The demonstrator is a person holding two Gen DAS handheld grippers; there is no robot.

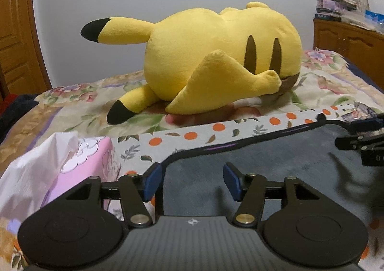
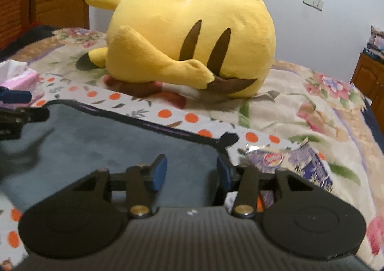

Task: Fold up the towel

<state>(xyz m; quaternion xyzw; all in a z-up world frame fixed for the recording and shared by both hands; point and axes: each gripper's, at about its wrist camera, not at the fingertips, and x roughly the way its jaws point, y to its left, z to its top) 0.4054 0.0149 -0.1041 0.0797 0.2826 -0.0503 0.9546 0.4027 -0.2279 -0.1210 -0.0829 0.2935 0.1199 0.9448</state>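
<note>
Closest to the lens in the left wrist view is the left gripper [image 1: 190, 182], filling the bottom of the frame, with its blue pads [image 1: 151, 181] spread wide and nothing between them. Right past those pads lies the towel [image 1: 276, 158], a dark grey-blue one with a black edge, spread flat from the middle to the right side of the frame on an orange-dotted cloth [image 1: 216, 130]. At the lower left there's a pink tissue pack [image 1: 79, 165] with white tissue sticking out, just beside the left finger. A big yellow plush [image 1: 204, 54] lies on its side across the middle of the frame, on the floral bedspread [image 1: 72, 107]. At the far right edge you can see the other gripper poking in over the towel.

Right wrist view is a bit blurry, same deal though: right gripper [image 2: 191, 172] along the bottom, blue pads [image 2: 159, 171] held apart, gripping nothing. It sits over the towel's near right corner, with the right pad right at the towel's black edge [image 2: 224, 148]. Towel [image 2: 108, 141] takes up the centre-left here. A crinkly purple snack wrapper [image 2: 295, 163] lies just beside that corner at the lower right. The plush [image 2: 192, 40] is in the upper middle, and the wooden cabinet [image 2: 369, 78] is at the right edge.
</note>
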